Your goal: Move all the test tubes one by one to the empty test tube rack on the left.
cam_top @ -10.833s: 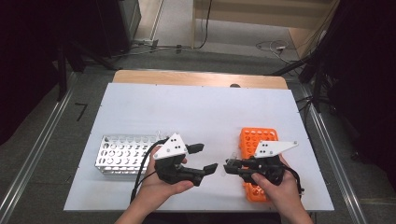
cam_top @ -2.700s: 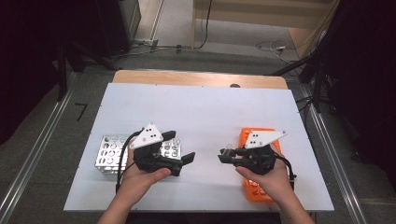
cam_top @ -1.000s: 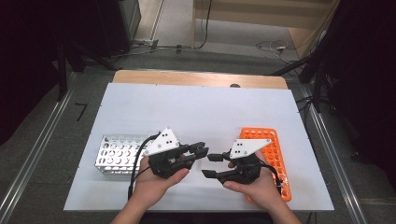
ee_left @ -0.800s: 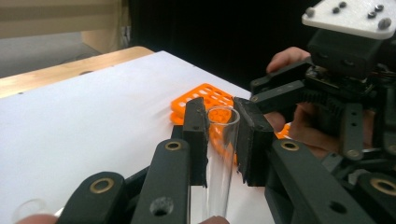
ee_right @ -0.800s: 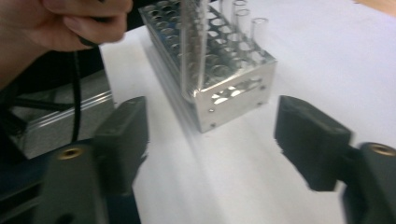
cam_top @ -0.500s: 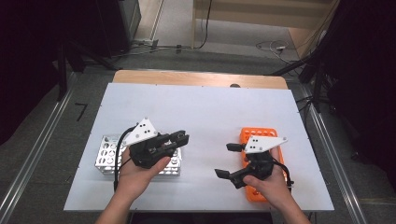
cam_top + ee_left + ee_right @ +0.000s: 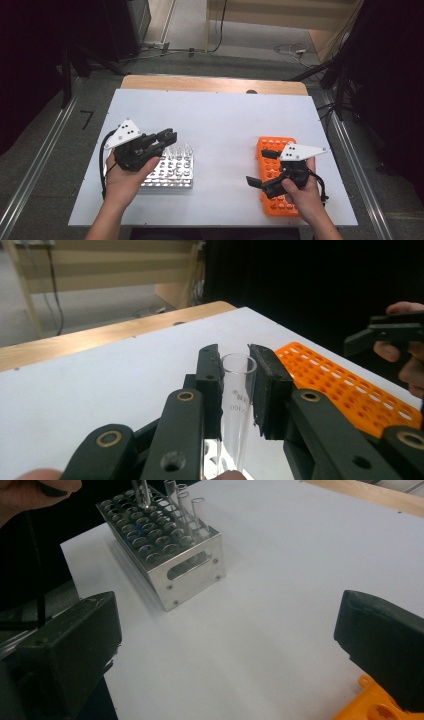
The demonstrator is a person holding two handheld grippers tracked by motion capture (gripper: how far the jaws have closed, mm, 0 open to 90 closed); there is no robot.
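Note:
My left gripper (image 7: 167,136) hovers over the near-left part of the metal tube rack (image 7: 170,172). In the left gripper view it (image 7: 235,352) is shut on a clear glass test tube (image 7: 236,400), which stands upright between the pads. My right gripper (image 7: 261,169) is over the left edge of the orange rack (image 7: 280,200). Its jaws have just been opening and stand wide with nothing between them. In the right gripper view (image 7: 225,650) the metal rack (image 7: 190,567) lies ahead, with several glass tubes (image 7: 185,502) standing in its far corner.
The white table (image 7: 225,115) has a wooden strip (image 7: 210,84) along its far edge. The orange rack (image 7: 340,385) has many empty holes. Dark floor and metal rails flank the table on both sides.
The grippers met at the table's middle a second ago. Since then the left one has moved left over the metal rack with the tube, and the right one has opened and drawn back right.

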